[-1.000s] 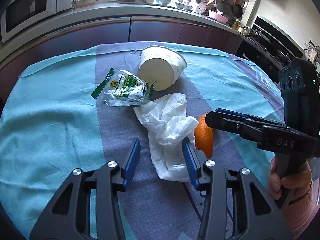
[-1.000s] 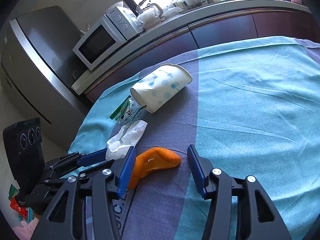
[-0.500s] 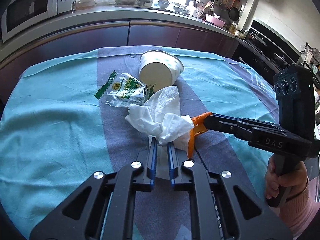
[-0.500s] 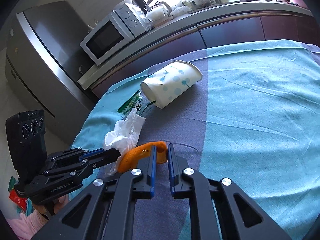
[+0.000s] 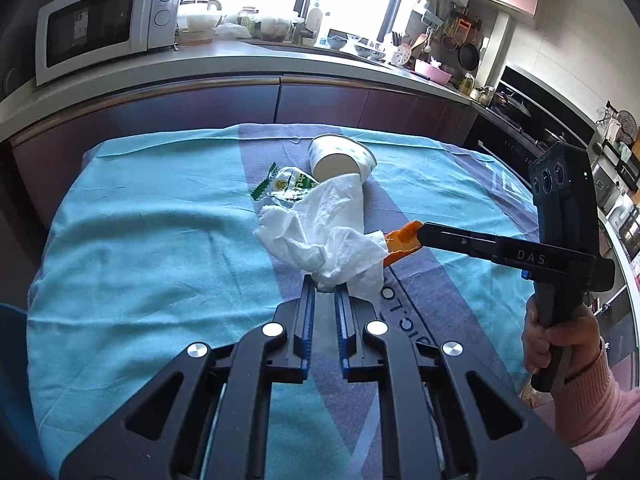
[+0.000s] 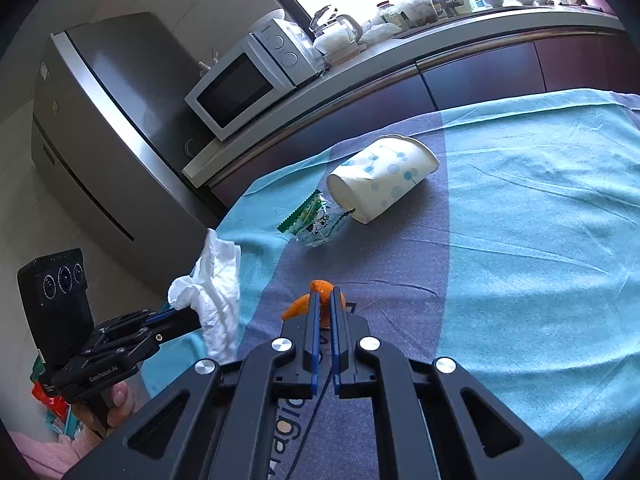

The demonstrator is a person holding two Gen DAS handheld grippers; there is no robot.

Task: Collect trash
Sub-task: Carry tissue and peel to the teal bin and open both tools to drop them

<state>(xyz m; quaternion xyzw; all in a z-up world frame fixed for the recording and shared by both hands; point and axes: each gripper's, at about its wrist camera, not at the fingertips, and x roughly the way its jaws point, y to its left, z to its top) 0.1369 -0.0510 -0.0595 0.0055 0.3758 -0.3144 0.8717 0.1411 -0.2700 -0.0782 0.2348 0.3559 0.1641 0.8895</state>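
Note:
My left gripper is shut on a crumpled white tissue and holds it above the table; the tissue also shows in the right wrist view. My right gripper is shut on an orange peel, lifted off the cloth; the peel shows in the left wrist view beside the tissue. A white paper cup with blue dots lies on its side at the far middle of the table. A clear green-printed wrapper lies next to the cup's base.
The table is covered by a teal and grey-purple cloth. Behind it runs a kitchen counter with a microwave. A steel fridge stands to the left. A cooker is at the far right.
Both grippers closed, the left on the tissue and the right on the orange peel, then lifted them off the cloth. The cup and wrapper have not moved.

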